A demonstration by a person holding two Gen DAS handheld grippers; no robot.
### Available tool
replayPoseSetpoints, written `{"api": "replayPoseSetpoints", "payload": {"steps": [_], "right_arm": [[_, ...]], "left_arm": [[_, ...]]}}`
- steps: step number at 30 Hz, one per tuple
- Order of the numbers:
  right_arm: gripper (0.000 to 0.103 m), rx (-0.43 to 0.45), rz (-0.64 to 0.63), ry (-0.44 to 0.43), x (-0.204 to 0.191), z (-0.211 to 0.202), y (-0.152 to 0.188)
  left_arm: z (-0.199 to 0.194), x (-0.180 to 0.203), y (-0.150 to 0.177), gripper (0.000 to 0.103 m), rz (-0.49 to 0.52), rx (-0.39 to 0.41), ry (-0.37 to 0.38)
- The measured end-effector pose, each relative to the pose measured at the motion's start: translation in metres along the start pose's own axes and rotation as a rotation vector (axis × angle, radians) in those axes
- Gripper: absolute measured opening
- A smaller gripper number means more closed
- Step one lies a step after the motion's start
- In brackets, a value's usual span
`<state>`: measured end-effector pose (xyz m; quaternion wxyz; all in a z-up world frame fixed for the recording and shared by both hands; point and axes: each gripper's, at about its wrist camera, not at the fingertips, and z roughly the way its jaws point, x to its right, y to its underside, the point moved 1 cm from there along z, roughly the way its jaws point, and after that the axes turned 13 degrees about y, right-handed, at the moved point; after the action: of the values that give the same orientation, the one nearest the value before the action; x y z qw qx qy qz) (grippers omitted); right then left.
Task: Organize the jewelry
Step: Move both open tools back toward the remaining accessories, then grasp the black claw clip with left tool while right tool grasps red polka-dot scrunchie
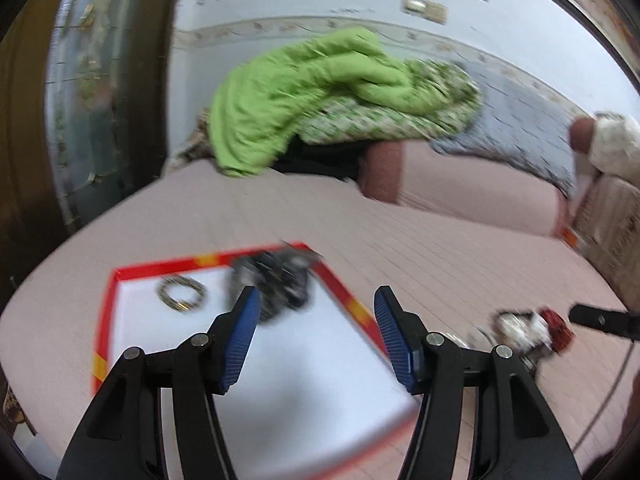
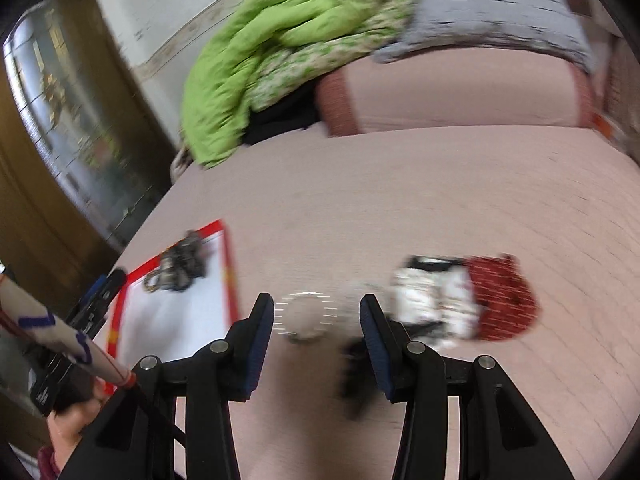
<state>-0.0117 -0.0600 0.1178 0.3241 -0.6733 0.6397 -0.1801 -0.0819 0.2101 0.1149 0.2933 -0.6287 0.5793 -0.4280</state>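
A red-rimmed box with a white floor (image 1: 344,292) lies on the pink bed. In it are a gold bangle (image 1: 182,294) and a dark heap of jewelry (image 1: 276,280). My left gripper (image 1: 316,300) is open and empty above the box. In the right wrist view my right gripper (image 2: 316,312) is open over a blurred silver bracelet (image 2: 306,316) on the sheet. A white and red jewelry pile (image 2: 460,304) lies right of it, with a dark piece (image 2: 356,380) near the right finger. The box (image 2: 230,264) is at the left.
A green quilt (image 1: 304,96) and a grey blanket (image 1: 516,120) are heaped on a pink bolster (image 1: 460,188) at the back. A dark wooden cabinet with glass (image 1: 80,100) stands at the left. The other gripper's tip (image 1: 600,318) shows at the right.
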Motion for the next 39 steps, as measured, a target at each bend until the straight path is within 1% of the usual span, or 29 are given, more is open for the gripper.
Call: {"api": "replayPoseSetpoints", "payload": {"steps": [1, 4, 7, 9, 10, 11, 12, 13, 14, 16, 18, 22, 26, 27, 28, 29, 31, 32, 33, 35, 36, 37, 39], "right_arm": [[0.049, 0.007, 0.012, 0.015, 0.009, -0.002, 0.003], [0.049, 0.019, 0.064, 0.063, 0.043, -0.003, 0.018], [0.049, -0.008, 0.110, 0.098, 0.070, 0.001, 0.032], [0.049, -0.040, 0.190, 0.076, 0.088, 0.002, 0.035], [0.049, -0.037, 0.228, 0.061, 0.095, 0.001, 0.034], [0.049, -0.032, 0.245, 0.058, 0.101, -0.001, 0.035], [0.049, -0.023, 0.258, 0.062, 0.106, -0.003, 0.033], [0.049, -0.019, 0.262, 0.063, 0.109, -0.004, 0.034], [0.049, -0.019, 0.270, 0.060, 0.112, -0.005, 0.034], [0.049, -0.029, 0.291, 0.045, 0.118, -0.003, 0.035], [0.049, -0.036, 0.308, 0.038, 0.125, -0.004, 0.040], [0.049, -0.043, 0.346, 0.017, 0.135, -0.005, 0.043], [0.049, -0.039, 0.360, 0.009, 0.141, -0.007, 0.044], [0.049, -0.039, 0.363, 0.010, 0.142, -0.007, 0.044], [0.049, -0.041, 0.365, 0.013, 0.144, -0.006, 0.044], [0.049, -0.043, 0.369, 0.016, 0.145, -0.006, 0.044], [0.050, -0.051, 0.378, 0.025, 0.149, -0.003, 0.043], [0.050, -0.054, 0.380, 0.028, 0.150, -0.001, 0.043], [0.050, -0.059, 0.381, 0.032, 0.151, 0.001, 0.042], [0.053, -0.062, 0.381, 0.040, 0.151, 0.004, 0.040], [0.056, -0.062, 0.375, 0.049, 0.150, 0.006, 0.038], [0.060, -0.062, 0.370, 0.056, 0.149, 0.009, 0.036], [0.064, -0.065, 0.359, 0.065, 0.147, 0.014, 0.032]], "left_arm": [[0.001, 0.008, 0.004, 0.058, 0.010, -0.010, 0.012], [0.005, 0.043, 0.018, 0.058, 0.049, -0.059, 0.092], [0.015, 0.081, 0.030, 0.058, 0.111, -0.126, 0.203], [0.023, 0.107, 0.036, 0.058, 0.142, -0.170, 0.277], [0.026, 0.115, 0.037, 0.059, 0.148, -0.185, 0.306], [0.031, 0.125, 0.038, 0.065, 0.152, -0.211, 0.347], [0.036, 0.134, 0.040, 0.068, 0.152, -0.241, 0.377], [0.039, 0.141, 0.042, 0.073, 0.154, -0.255, 0.393], [0.046, 0.148, 0.044, 0.074, 0.153, -0.276, 0.409], [0.057, 0.158, 0.048, 0.074, 0.148, -0.313, 0.423], [0.071, 0.168, 0.054, 0.074, 0.160, -0.348, 0.417], [0.095, 0.178, 0.061, 0.074, 0.198, -0.392, 0.398], [0.117, 0.185, 0.066, 0.073, 0.224, -0.414, 0.387], [0.122, 0.186, 0.067, 0.071, 0.227, -0.418, 0.386], [0.127, 0.186, 0.068, 0.062, 0.231, -0.424, 0.384], [0.132, 0.187, 0.070, 0.059, 0.231, -0.437, 0.387], [0.136, 0.185, 0.070, 0.046, 0.230, -0.427, 0.388], [0.136, 0.185, 0.071, 0.041, 0.234, -0.423, 0.392], [0.135, 0.184, 0.071, 0.031, 0.236, -0.421, 0.396], [0.130, 0.182, 0.068, 0.032, 0.222, -0.410, 0.420], [0.127, 0.180, 0.067, 0.032, 0.215, -0.404, 0.437], [0.122, 0.180, 0.064, 0.032, 0.214, -0.387, 0.450], [0.108, 0.180, 0.055, 0.032, 0.223, -0.340, 0.466]]}}
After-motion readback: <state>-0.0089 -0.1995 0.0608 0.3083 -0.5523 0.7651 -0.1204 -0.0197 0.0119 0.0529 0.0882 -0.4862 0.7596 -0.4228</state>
